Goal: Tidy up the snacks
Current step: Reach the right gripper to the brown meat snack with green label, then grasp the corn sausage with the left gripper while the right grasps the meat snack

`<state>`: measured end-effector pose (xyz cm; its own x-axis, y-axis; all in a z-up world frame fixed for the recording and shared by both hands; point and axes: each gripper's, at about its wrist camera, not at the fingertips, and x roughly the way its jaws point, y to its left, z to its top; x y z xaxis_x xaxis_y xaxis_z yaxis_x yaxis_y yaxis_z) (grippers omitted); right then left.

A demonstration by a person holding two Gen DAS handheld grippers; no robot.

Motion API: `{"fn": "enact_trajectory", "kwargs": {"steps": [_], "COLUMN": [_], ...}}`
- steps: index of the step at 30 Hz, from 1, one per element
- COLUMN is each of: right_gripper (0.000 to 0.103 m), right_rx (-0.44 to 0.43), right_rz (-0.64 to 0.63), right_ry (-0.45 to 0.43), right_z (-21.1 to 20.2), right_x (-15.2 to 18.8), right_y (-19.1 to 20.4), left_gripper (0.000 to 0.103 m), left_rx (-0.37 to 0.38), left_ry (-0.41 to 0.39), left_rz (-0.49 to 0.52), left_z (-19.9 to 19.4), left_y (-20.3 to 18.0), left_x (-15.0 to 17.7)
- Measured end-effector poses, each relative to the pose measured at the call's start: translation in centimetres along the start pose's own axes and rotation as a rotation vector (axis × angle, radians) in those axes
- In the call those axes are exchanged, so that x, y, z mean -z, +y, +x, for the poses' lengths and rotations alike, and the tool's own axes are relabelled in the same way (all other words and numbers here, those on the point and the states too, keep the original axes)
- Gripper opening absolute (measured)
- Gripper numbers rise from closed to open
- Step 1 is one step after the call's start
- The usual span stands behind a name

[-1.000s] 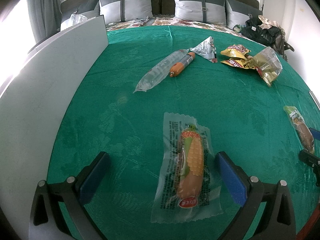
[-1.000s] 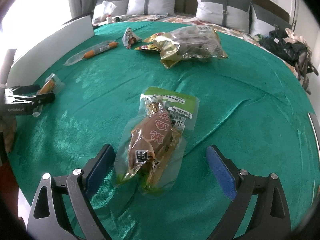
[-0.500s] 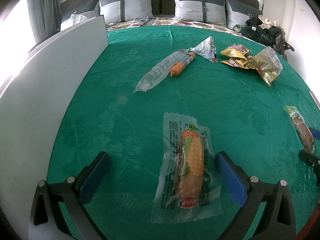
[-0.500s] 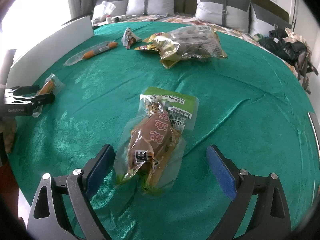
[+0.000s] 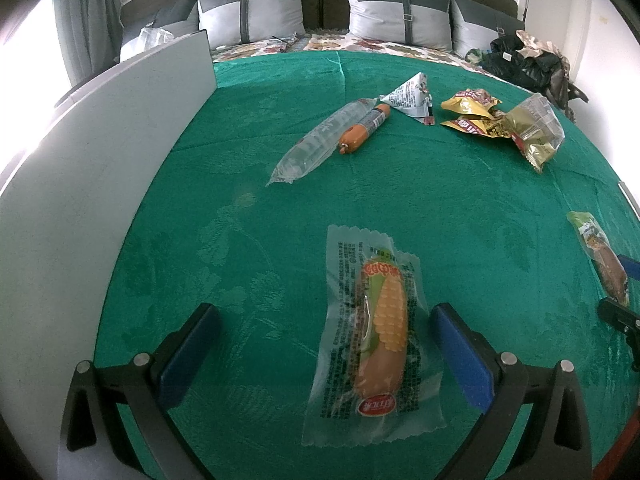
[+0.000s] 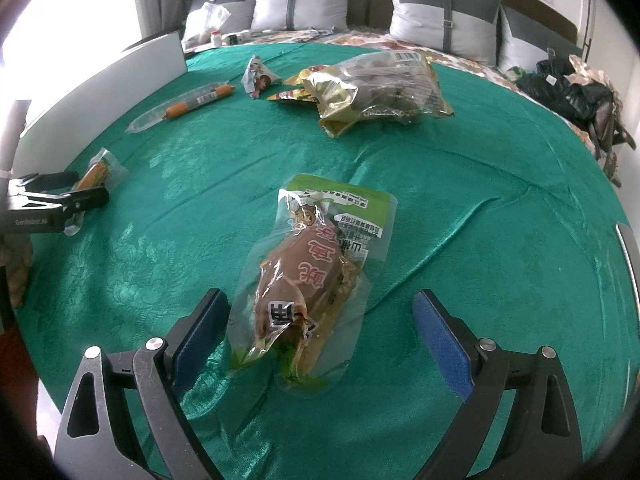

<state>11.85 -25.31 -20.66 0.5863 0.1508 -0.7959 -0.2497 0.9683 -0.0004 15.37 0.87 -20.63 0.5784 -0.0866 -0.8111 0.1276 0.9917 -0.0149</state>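
A clear-wrapped corn sausage (image 5: 378, 336) lies on the green tablecloth (image 5: 440, 200), between the wide-apart fingers of my left gripper (image 5: 326, 320), nearer the right one. My right gripper (image 6: 320, 308) is open too, with a vacuum-packed brown meat snack with a green top (image 6: 312, 272) lying between its fingers. Neither gripper touches its pack. In the right wrist view the left gripper (image 6: 90, 196) shows at the far left over the corn sausage (image 6: 96, 172). The meat snack (image 5: 600, 256) shows at the right edge of the left wrist view.
Farther back lie an orange sausage in a long clear wrap (image 5: 344, 132), a small triangular packet (image 5: 412, 96), yellow packets (image 5: 472, 114) and a large gold bag (image 6: 384, 84). A white board (image 5: 80, 184) stands along the left side. Pillows (image 5: 400, 12) sit behind the table.
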Motion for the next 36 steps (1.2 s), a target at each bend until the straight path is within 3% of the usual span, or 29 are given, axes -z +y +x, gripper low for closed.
{"fn": "enact_trajectory", "kwargs": {"steps": [4, 7, 10, 12, 14, 16, 17, 18, 20, 21, 25, 28, 30, 32, 34, 36], "right_gripper": [0.096, 0.096, 0.094, 0.094, 0.093, 0.090, 0.062, 0.053, 0.048, 0.047, 0.045, 0.046, 0.054, 0.060, 0.067, 0.072], "right_rx": [-0.006, -0.026, -0.020, -0.039, -0.070, -0.032, -0.001, 0.025, 0.013, 0.001, -0.082, -0.039, -0.016, 0.010, 0.015, 0.055], "right_rz": [-0.003, -0.027, 0.001, 0.053, 0.102, 0.113, 0.105, 0.093, 0.121, 0.142, 0.240, 0.219, 0.195, 0.167, 0.151, 0.117], "right_ry": [0.027, 0.139, 0.292, 0.305, 0.312, 0.365, 0.398, 0.400, 0.404, 0.394, 0.292, 0.318, 0.322, 0.336, 0.357, 0.354], "right_z": [0.0, 0.1, 0.4, 0.1, 0.0, 0.7, 1.2, 1.2, 0.9, 0.6, -1.8, -1.1, -0.5, -0.3, -0.1, -0.1], "right_x": [-0.3, -1.2, -2.8, -3.8, -4.8, -5.1, -5.0, -4.9, -4.8, -4.7, -4.3, -3.5, -3.0, -3.4, -3.4, -4.1], "right_y": [0.0, -0.2, -0.3, -0.3, -0.1, 0.2, 0.4, 0.5, 0.3, 0.1, -0.8, -0.3, 0.2, 0.7, 1.0, 1.6], "left_gripper": [0.103, 0.102, 0.093, 0.078, 0.048, 0.039, 0.036, 0.031, 0.029, 0.021, 0.020, 0.020, 0.024, 0.037, 0.069, 0.075], "left_rx": [0.061, 0.084, 0.079, 0.085, 0.085, 0.091, 0.099, 0.103, 0.146, 0.177, 0.222, 0.226, 0.201, 0.173, 0.134, 0.111], "left_ry": [0.105, 0.223, 0.238, 0.227, 0.205, 0.209, 0.199, 0.189, 0.169, 0.148, 0.089, 0.092, 0.090, 0.100, 0.112, 0.128], "left_rz": [0.094, 0.148, 0.159, 0.162, 0.171, 0.174, 0.168, 0.159, 0.096, 0.059, -0.019, -0.004, 0.031, 0.059, 0.079, 0.075], "left_z": [0.0, 0.0, -0.4, -0.9, -1.4, -1.7, -1.9, -2.2, -3.2, -4.0, -5.4, -4.9, -4.6, -4.3, -3.9, -3.2], "left_y": [0.3, 0.1, -0.8, -1.5, -1.9, -2.0, -1.6, -1.1, 0.1, 0.9, 2.3, 1.7, 1.0, 0.2, 0.1, 0.1], "left_x": [-0.5, -1.1, -1.2, -1.2, -1.2, -1.1, -0.9, -0.7, -0.1, 0.2, 1.4, 1.8, 2.2, 1.7, 1.7, 1.7]}}
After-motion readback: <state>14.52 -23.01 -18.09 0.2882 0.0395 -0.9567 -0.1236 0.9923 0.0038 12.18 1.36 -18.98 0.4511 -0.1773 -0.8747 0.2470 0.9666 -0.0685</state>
